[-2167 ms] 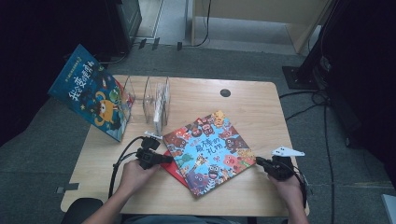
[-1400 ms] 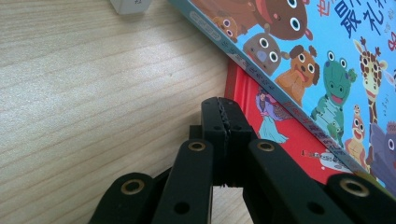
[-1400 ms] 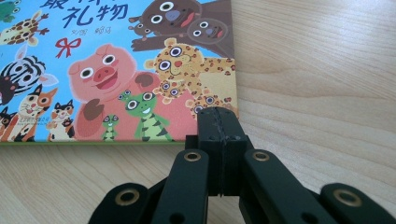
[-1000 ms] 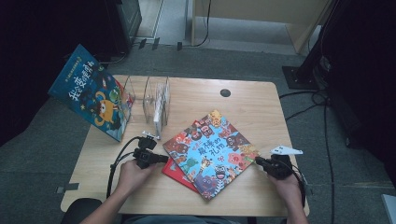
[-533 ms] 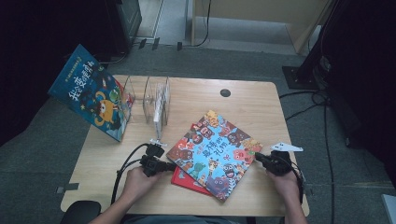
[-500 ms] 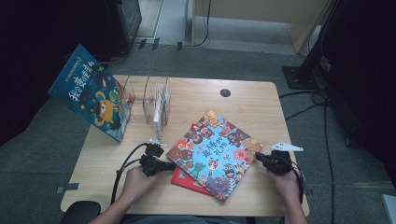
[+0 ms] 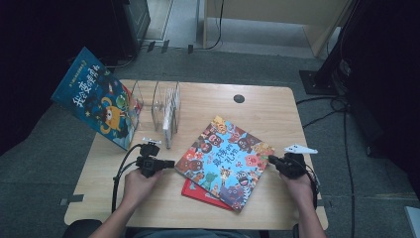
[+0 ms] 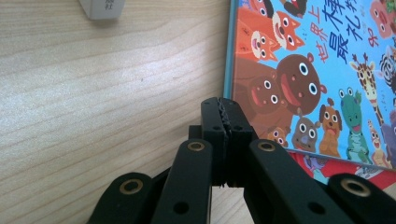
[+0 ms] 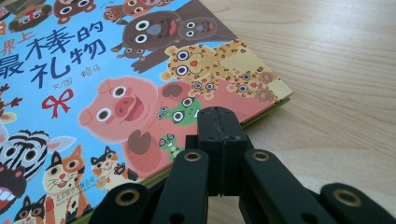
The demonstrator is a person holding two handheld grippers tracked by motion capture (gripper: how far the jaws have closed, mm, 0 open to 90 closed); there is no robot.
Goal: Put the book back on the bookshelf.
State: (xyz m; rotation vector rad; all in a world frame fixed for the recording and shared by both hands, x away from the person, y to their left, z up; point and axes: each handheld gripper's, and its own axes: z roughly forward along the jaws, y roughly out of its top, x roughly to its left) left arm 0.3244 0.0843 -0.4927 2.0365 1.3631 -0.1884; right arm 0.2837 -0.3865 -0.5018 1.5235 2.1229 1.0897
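Two grippers, left [image 7: 171, 163] and right [image 7: 271, 159], flank the animal picture book [image 7: 225, 155].

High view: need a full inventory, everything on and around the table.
Animal picture book: 1, blue cover with cartoon animals, flat at table centre, between the two grippers.
Red book: 1, red, under the animal book, edge showing at its near side.
Blue monster book: 1, dark blue with an orange creature, leaning at the table's left edge.
Wire rack: 1, clear or wire, back left of the table, a thin white item standing in it.
Table: 1, light wood, with a dark round hole near the back edge.
Left gripper: 1, black, shut, at the animal book's left edge.
Right gripper: 1, black, shut, at its right corner.
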